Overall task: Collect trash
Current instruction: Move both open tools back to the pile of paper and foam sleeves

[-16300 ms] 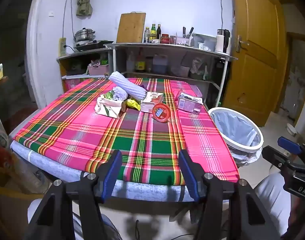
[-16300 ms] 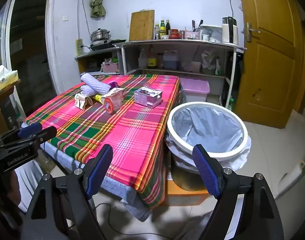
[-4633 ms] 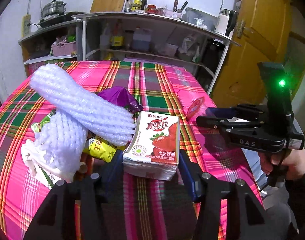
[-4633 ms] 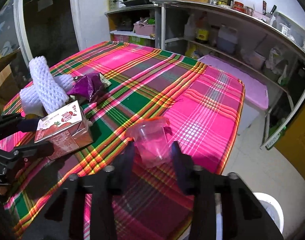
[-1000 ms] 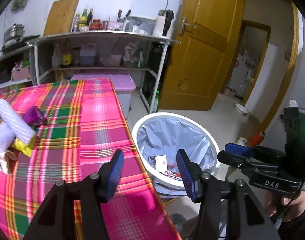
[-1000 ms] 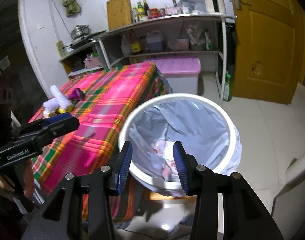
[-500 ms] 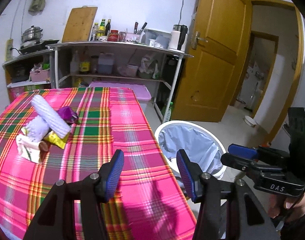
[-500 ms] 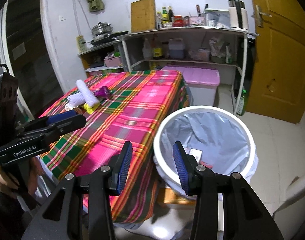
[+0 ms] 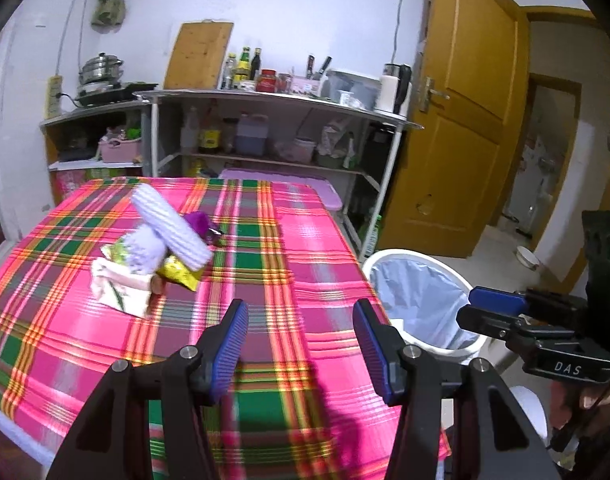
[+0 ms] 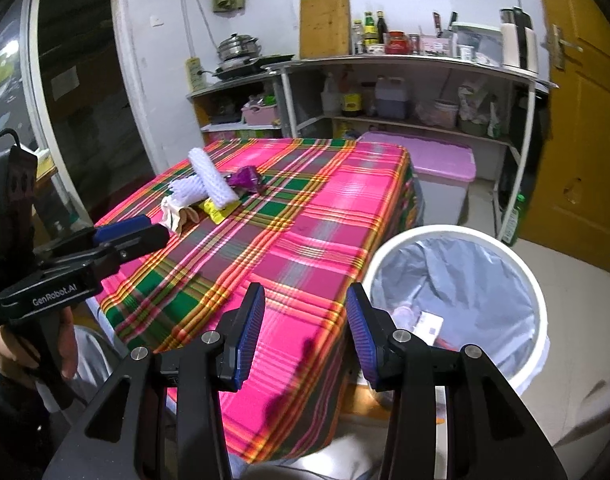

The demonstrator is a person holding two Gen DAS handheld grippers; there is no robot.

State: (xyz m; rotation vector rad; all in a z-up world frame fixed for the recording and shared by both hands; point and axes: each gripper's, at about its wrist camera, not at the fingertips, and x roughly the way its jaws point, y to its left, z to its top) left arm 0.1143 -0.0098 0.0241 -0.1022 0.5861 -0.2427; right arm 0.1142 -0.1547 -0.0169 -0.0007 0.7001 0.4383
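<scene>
Bin: round white plastic trash bin (image 10: 534, 280) with pale blue liner, on the floor just beside the tabletop's corner; a small white carton (image 10: 430, 325) and other scraps lie at its bottom.
Tabletop: pink, green and yellow plaid cloth (image 9: 305, 248).
Trash pile: far left part of the cloth; white foam net sleeve (image 9: 169, 225), long axis slanting from far-left to near-right, rests on a yellow wrapper (image 9: 179, 275), crumpled white paper (image 9: 119, 291) and purple foil wrapper (image 9: 199, 222).
Left gripper (image 9: 301, 338): jaws apart, empty, over the near cloth.
Right gripper (image 10: 305, 330): jaws apart, empty, between tabletop edge and bin.
</scene>
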